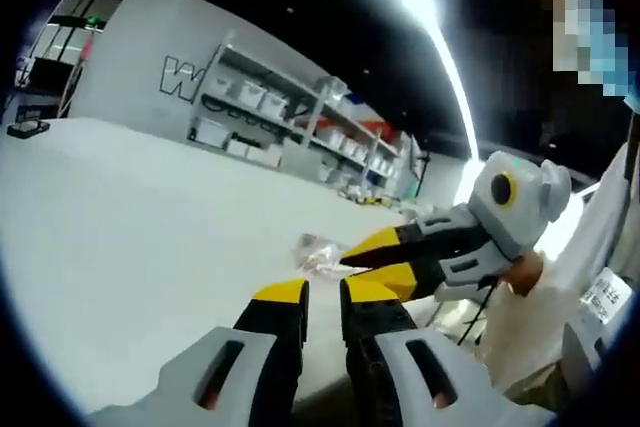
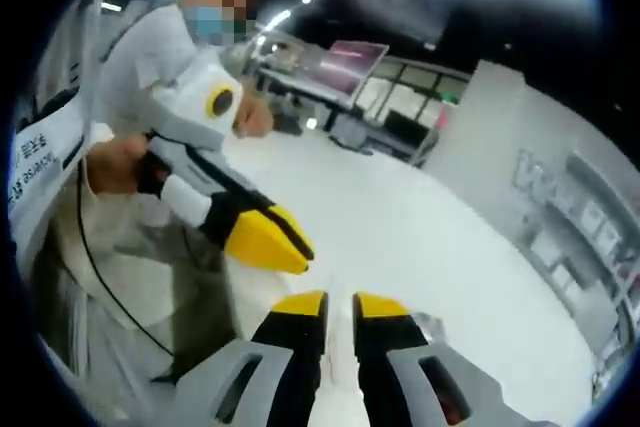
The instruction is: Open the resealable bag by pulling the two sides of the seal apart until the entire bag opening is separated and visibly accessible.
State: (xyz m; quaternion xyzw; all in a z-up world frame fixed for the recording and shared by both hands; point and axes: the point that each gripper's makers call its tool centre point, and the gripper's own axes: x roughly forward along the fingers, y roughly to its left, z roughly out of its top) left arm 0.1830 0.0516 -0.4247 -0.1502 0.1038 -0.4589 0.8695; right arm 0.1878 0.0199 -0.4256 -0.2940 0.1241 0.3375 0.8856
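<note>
resealable bag [image 1: 318, 250] lies crumpled on the white table [image 1: 120, 237], just ahead of the left gripper [image 1: 323, 292], whose yellow tips stand slightly apart on nothing. the right gripper [image 1: 372, 259], jaws narrowly parted, tips touching or just beside it. clear, thin film: likely light, limp, slippery; pinch each seal lip.

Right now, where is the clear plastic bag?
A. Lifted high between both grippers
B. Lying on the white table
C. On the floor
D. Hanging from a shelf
B. In the left gripper view the crumpled clear bag lies on the white table, by the right gripper.
</note>
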